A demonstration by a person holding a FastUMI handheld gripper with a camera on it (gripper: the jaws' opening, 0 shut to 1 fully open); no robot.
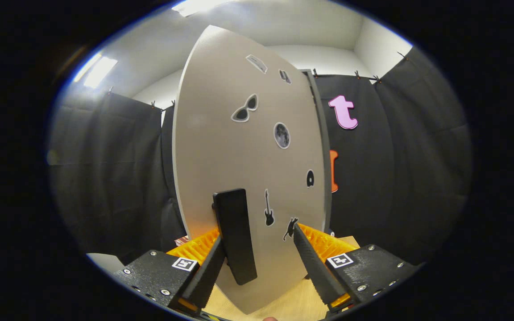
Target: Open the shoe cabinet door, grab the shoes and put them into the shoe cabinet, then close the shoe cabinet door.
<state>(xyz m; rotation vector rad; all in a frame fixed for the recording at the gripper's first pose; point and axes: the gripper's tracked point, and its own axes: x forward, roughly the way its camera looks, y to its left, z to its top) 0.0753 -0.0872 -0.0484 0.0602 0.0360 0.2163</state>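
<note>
The grey shoe cabinet door (221, 147) stands upright just ahead of me, with several small stickers on its face. Its thick edge (325, 151) shows along the right side. A black bar handle (235, 236) juts from the lower part of the door. My gripper (258, 235) is open, with the handle between its fingers. The left finger (210, 267) lies against the handle's left side. The right finger (312, 263) stands apart from the handle, its tip close to the door face. The cabinet body and the shoes are hidden behind the door.
A light wooden surface (283, 305) lies below the door and the fingers. Black cloth walls (109, 169) hang on both sides of the door. A small reddish object (181, 241) peeks out low on the left, beside the door.
</note>
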